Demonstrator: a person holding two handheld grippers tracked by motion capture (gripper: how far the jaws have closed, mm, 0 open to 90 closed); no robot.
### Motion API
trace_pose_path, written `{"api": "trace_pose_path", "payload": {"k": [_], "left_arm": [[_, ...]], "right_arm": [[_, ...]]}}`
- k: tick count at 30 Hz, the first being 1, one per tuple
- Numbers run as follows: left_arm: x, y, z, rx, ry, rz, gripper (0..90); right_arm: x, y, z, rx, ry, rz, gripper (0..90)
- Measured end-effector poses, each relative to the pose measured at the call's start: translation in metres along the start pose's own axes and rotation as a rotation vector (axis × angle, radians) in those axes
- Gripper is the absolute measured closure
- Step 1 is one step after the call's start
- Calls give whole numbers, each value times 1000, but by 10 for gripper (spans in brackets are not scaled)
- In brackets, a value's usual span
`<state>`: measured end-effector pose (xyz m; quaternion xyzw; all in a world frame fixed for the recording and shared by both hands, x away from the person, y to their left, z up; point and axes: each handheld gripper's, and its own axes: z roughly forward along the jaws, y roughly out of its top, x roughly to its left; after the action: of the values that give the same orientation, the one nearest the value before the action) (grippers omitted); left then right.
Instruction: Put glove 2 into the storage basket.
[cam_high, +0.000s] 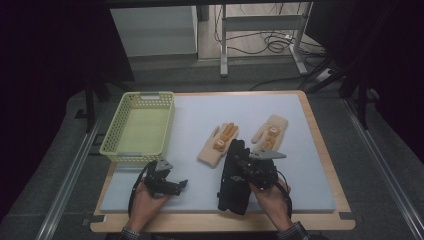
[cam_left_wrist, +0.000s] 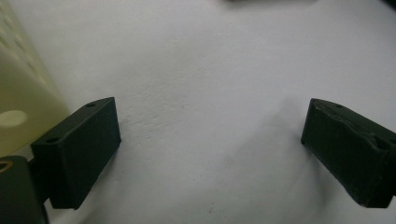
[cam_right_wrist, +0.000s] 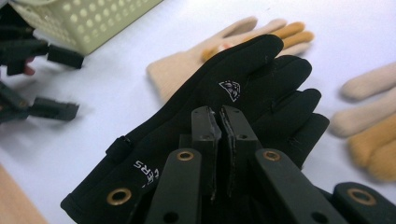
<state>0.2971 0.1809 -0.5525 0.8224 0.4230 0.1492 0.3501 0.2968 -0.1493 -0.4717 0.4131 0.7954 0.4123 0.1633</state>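
A black glove (cam_high: 234, 180) lies lengthwise on the pale blue mat (cam_high: 195, 112) near the front, fingers pointing away. My right gripper (cam_high: 240, 162) sits over its right side. In the right gripper view that gripper (cam_right_wrist: 219, 114) has its jaws pressed together on the back of the black glove (cam_right_wrist: 224, 74). Two beige gloves with orange parts, one (cam_high: 217, 142) and another (cam_high: 270, 131), lie just beyond. My left gripper (cam_high: 179, 186) rests at the front left, and its view shows it (cam_left_wrist: 210, 149) open over bare mat.
A yellow-green perforated basket (cam_high: 150, 95) stands at the mat's back left and its wall (cam_left_wrist: 23, 93) is close beside the left jaw. The wooden table edge (cam_high: 322, 150) frames the mat. Table legs and cables sit beyond the table.
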Motion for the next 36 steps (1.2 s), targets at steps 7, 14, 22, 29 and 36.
{"api": "trace_pose_path", "payload": {"k": [7, 14, 22, 29, 36], "left_arm": [[0, 0, 0, -3, 0, -2, 48], [0, 0, 0, 0, 0, 0, 48], [0, 0, 0, -1, 1, 0, 48], [0, 0, 0, -1, 0, 0, 48], [0, 0, 0, -1, 1, 0, 48]], "right_arm": [[19, -12, -5, 3, -26, -31, 832], [21, -29, 10, 26, -7, -17, 802], [17, -25, 4, 16, 20, -27, 601], [-4, -22, -7, 32, 50, -72, 556], [-23, -29, -14, 28, 50, -81, 539]]}}
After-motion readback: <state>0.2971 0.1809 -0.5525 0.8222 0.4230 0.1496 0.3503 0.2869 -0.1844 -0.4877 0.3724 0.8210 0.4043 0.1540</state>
